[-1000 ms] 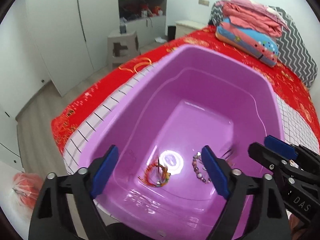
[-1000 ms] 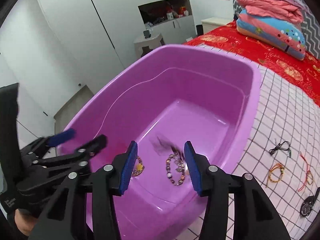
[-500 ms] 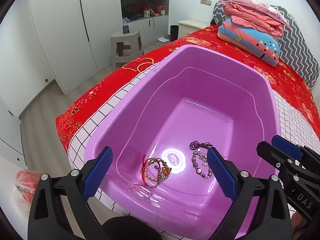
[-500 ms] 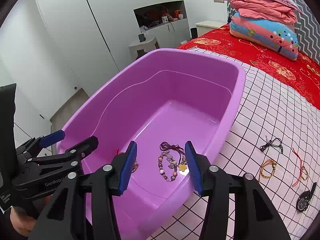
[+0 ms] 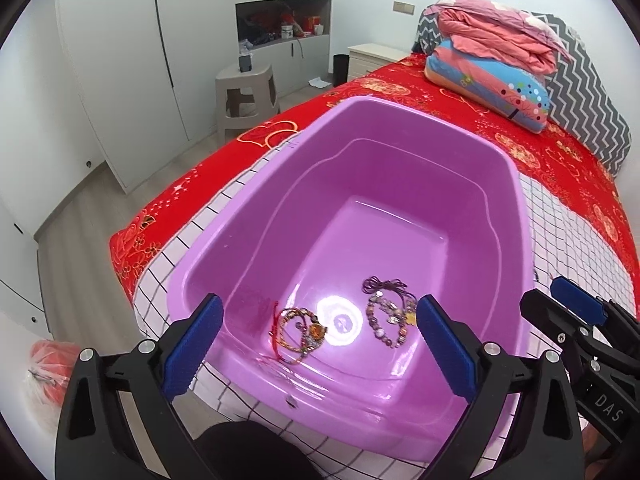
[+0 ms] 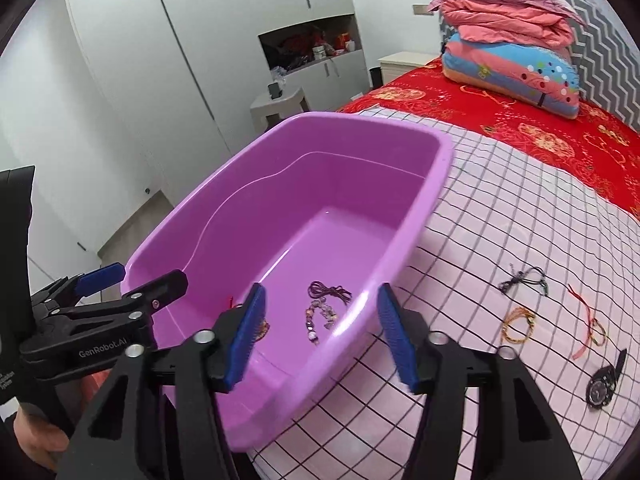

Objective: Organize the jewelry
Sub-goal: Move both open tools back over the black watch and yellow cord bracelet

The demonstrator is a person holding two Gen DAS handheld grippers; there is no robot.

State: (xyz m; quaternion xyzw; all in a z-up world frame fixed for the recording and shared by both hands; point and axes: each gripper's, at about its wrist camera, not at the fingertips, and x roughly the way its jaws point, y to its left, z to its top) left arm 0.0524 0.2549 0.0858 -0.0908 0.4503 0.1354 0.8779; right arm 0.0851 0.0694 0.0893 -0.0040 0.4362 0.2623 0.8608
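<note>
In the left wrist view, your left tool (image 5: 318, 342) is spread wide and holds nothing; its blue ribbed pads (image 5: 192, 350) stand on either side of the near rim of the purple plastic tub (image 5: 256, 216), without touching the jewelry. On the smooth, glossy floor of the tub lie a gold bracelet with a red cord (image 5: 298, 330) and, just beside it, a beaded bracelet with a dark purple cord (image 5: 386, 312). The tub stands on a white checked cloth (image 5: 568, 236) over the red bed cover (image 5: 532, 152). In the right wrist view, your right tool (image 6: 322, 334) is also released, jaws well apart and empty, above the near right wall of the tub. On the cloth to the right, well apart from the tub, lie a black cord (image 6: 524, 278), a thin yellow bracelet (image 6: 518, 323), a red string bracelet (image 6: 590, 326) and a black watch (image 6: 604, 384). The left tool (image 6: 132, 284) shows at the left edge.
</note>
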